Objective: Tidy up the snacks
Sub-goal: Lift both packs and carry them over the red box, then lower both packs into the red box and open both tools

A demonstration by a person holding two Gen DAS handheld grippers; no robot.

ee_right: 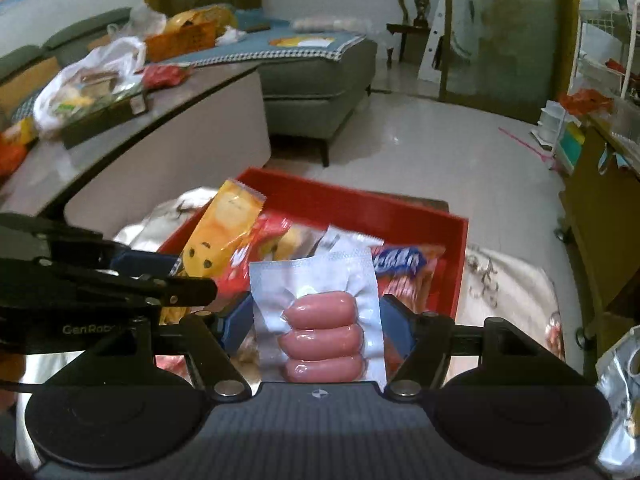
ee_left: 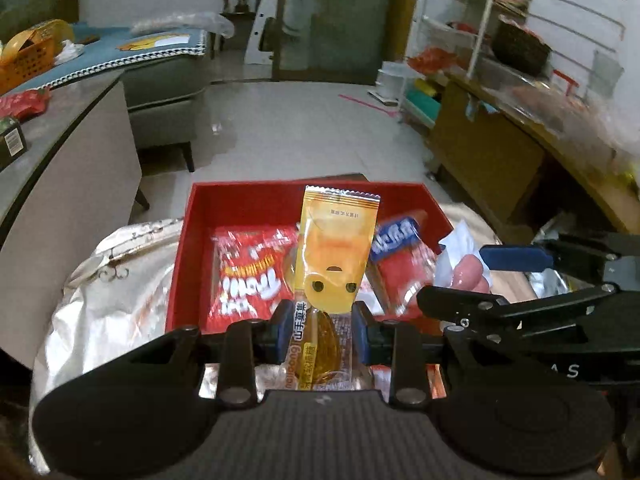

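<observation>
My left gripper [ee_left: 322,328] is shut on the lower part of a yellow gummy packet [ee_left: 336,248], which stands upright over a red box [ee_left: 280,196]. A red snack bag [ee_left: 248,276] and a blue-and-red packet [ee_left: 400,252] lie in the box. My right gripper [ee_right: 316,320] is shut on a clear vacuum pack of three pink sausages [ee_right: 324,332], held above the near edge of the red box [ee_right: 400,210]. The left gripper [ee_right: 176,276] with the yellow packet [ee_right: 224,232] shows at the left of the right wrist view. The right gripper [ee_left: 476,280] shows at the right of the left wrist view.
The box sits on a white patterned cloth [ee_left: 116,280]. A low grey table [ee_right: 168,120] with bags of snacks [ee_right: 88,84] stands to the left, a sofa [ee_right: 320,80] behind it. A wooden cabinet [ee_left: 488,148] lies right. A silver foil bag [ee_right: 620,380] lies at right.
</observation>
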